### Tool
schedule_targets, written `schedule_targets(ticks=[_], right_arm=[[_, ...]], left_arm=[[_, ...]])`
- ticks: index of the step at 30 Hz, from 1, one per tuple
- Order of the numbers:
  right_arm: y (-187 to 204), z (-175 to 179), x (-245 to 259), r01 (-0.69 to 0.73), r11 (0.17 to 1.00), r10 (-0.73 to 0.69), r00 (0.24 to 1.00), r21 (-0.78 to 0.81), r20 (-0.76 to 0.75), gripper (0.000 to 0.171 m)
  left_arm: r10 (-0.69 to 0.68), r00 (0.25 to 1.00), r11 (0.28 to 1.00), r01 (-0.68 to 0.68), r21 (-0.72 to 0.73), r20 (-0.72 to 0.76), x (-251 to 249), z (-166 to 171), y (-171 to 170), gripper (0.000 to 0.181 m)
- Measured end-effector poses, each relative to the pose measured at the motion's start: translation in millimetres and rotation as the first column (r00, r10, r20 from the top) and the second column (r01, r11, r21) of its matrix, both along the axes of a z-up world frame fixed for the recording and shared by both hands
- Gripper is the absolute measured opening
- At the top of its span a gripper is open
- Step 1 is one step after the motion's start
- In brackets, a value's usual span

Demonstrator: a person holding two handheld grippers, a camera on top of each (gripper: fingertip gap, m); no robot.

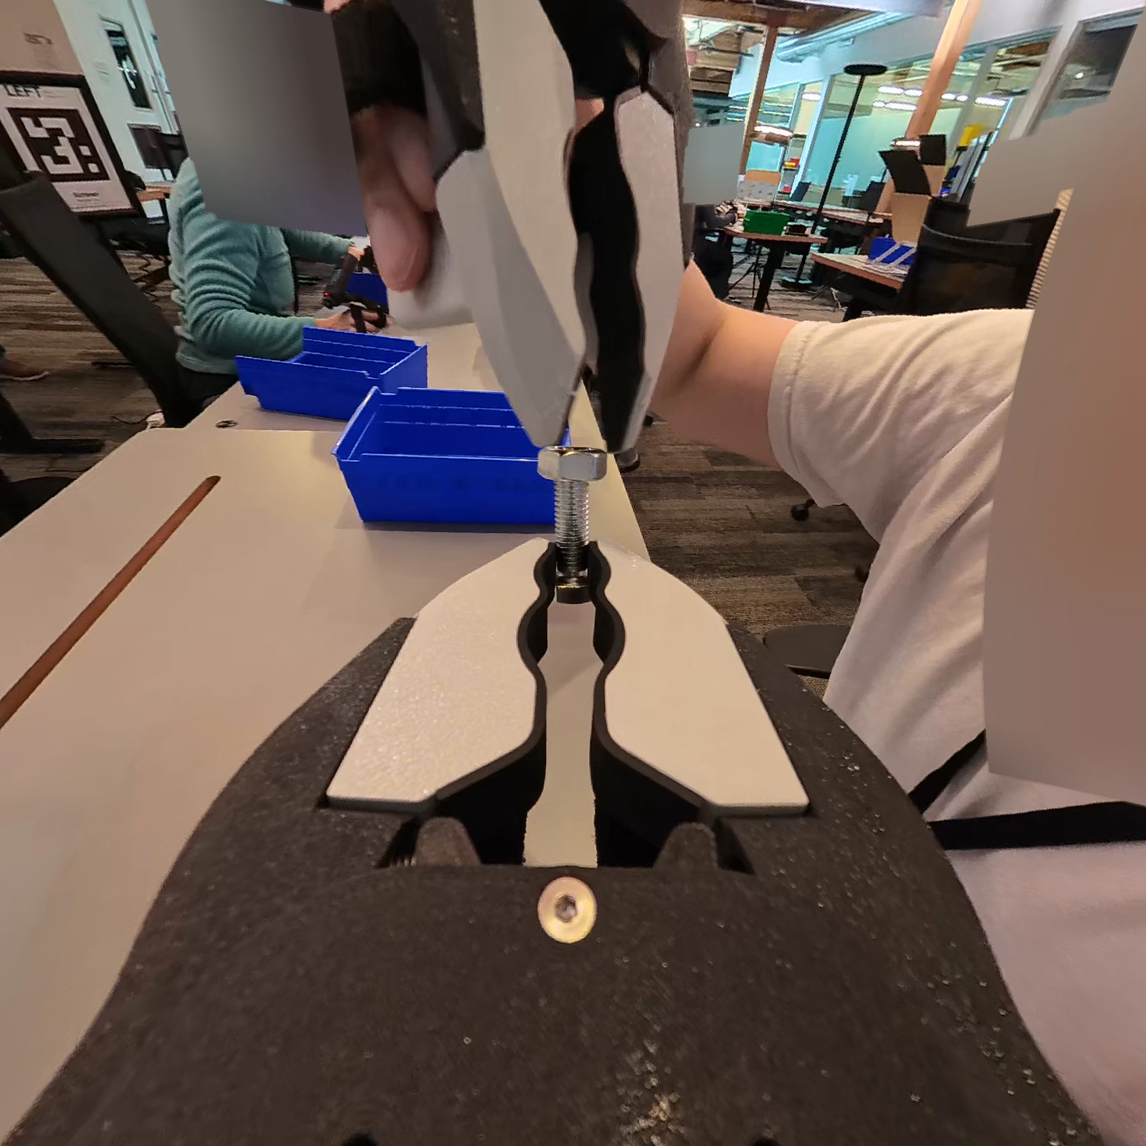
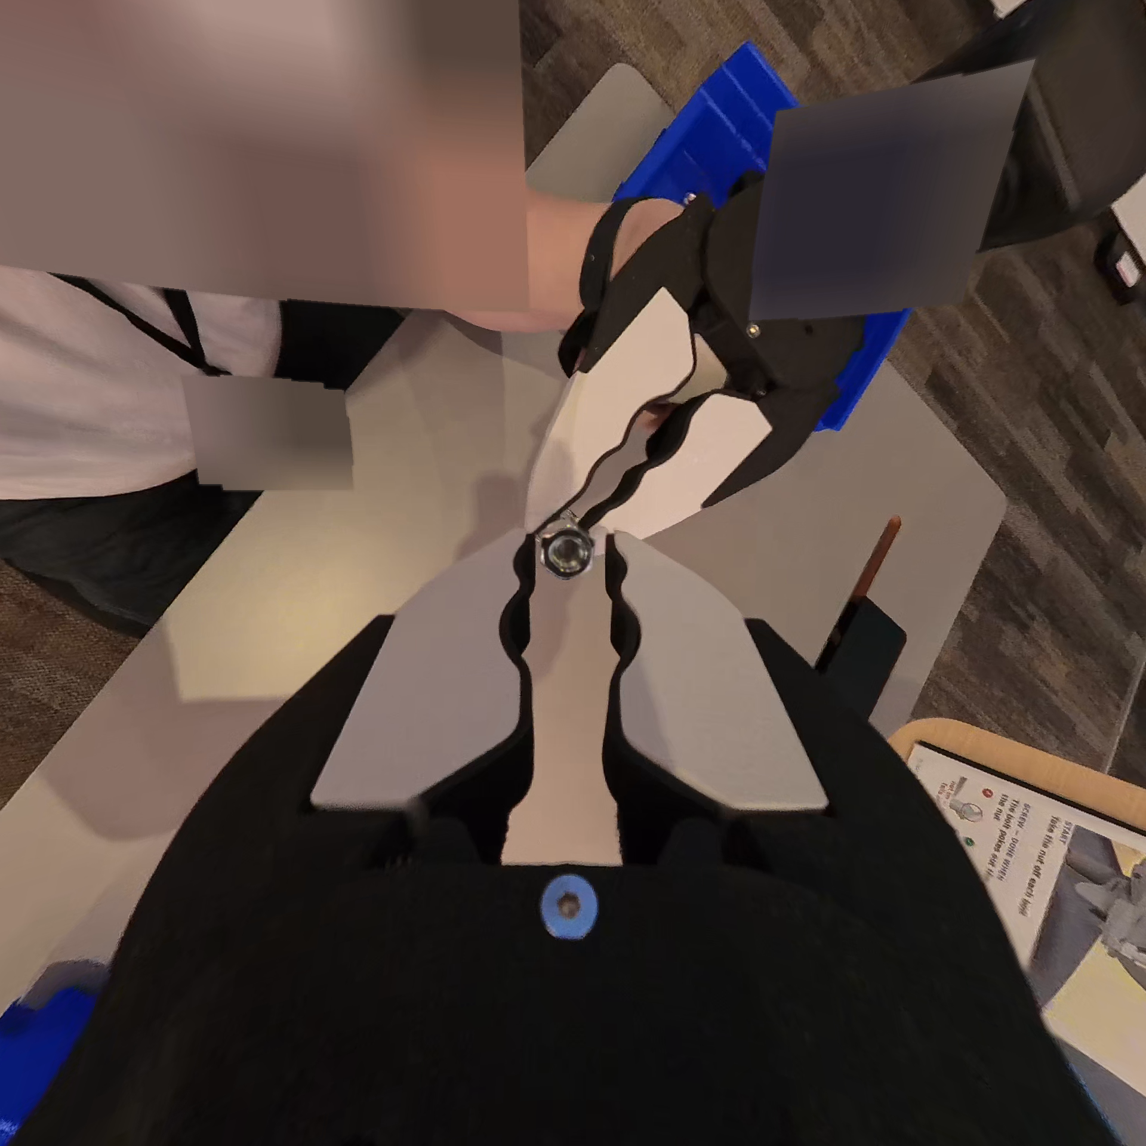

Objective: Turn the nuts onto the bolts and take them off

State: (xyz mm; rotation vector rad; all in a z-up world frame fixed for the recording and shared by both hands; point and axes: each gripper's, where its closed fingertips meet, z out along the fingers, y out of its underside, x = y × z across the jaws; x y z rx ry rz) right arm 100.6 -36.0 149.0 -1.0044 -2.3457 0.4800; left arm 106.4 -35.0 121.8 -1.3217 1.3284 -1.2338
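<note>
bolt (image 1: 571,527) head hidden in jaws | blue bin (image 2: 732,118) half covered

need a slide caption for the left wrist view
Left gripper shut on an upright bolt while the right gripper comes down at the nut on top.

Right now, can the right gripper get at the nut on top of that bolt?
Probably yes. The right gripper already brackets the nut from above, jaws apart, while the left gripper holds the bolt upright lower down, clear of it.
</note>
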Motion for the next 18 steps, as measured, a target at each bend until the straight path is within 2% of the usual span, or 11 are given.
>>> schedule_targets(ticks=[9,18], right_arm=[[3,-6,1,0.042,0.999,-0.042,0.998,-0.001,0.056,0.017],[16,-7,-4,0.310,0.933,-0.301,0.951,-0.185,0.075,0.017]], left_arm=[[0.021,1.000,1.000,-0.021,0.014,-0.013,2,-2,2,0.009],[0.105,0.994,0.994,-0.104,0.027,-0.025,-1,-3,15,0.009]])
